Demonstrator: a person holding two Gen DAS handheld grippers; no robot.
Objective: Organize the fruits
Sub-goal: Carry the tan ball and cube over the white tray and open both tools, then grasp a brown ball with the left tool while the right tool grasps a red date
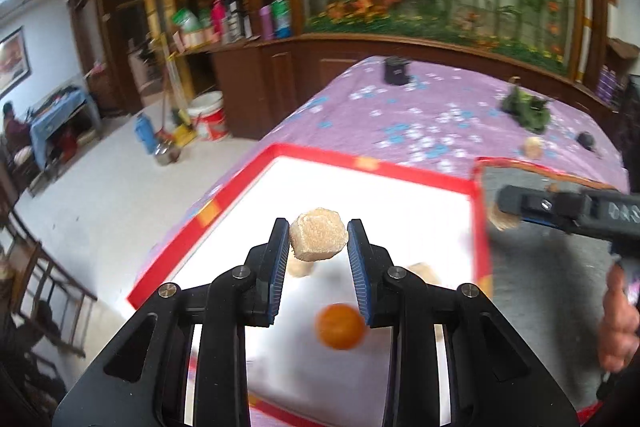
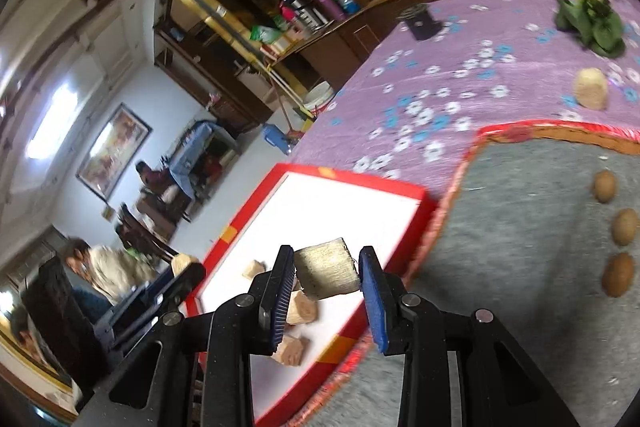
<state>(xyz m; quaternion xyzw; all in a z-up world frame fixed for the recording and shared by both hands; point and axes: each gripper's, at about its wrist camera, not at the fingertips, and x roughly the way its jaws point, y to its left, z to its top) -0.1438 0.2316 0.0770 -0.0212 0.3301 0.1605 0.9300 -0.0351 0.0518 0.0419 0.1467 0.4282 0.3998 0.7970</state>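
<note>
A bench draped in a purple cloth with white and blue flowers (image 1: 420, 115) fills a dim wood-panelled room. Nearest in the left wrist view, the left gripper (image 1: 318, 241) is clenched on a tan, faceted, rough-skinned chunk of fruit (image 1: 318, 241), carried above the white tray with a red rim (image 1: 372, 165). Below it on the tray lie a round orange fruit (image 1: 341, 326), blurred, and a few more tan chunks (image 1: 298, 267). In the right wrist view the right gripper (image 2: 326, 273) is grasping a pale, ribbed, blocky piece of fruit (image 2: 326, 273), over the edge where the tray meets a grey felt mat with a red-orange border (image 2: 520, 227). Three brown oval fruits (image 2: 624, 227) stand in a neat line on that mat. Farther off on the cloth sit another tan chunk (image 2: 591, 87), a green leafy bunch (image 2: 588, 19) and a small black box (image 2: 420, 21). The step in hand looks like carrying both pieces to their sorting spots. To do it well, keep each squeeze steady, bring the pieces low before letting go so they do not roll, and set them beside like fruits without bumping the lined-up row or the other gripper.
</note>
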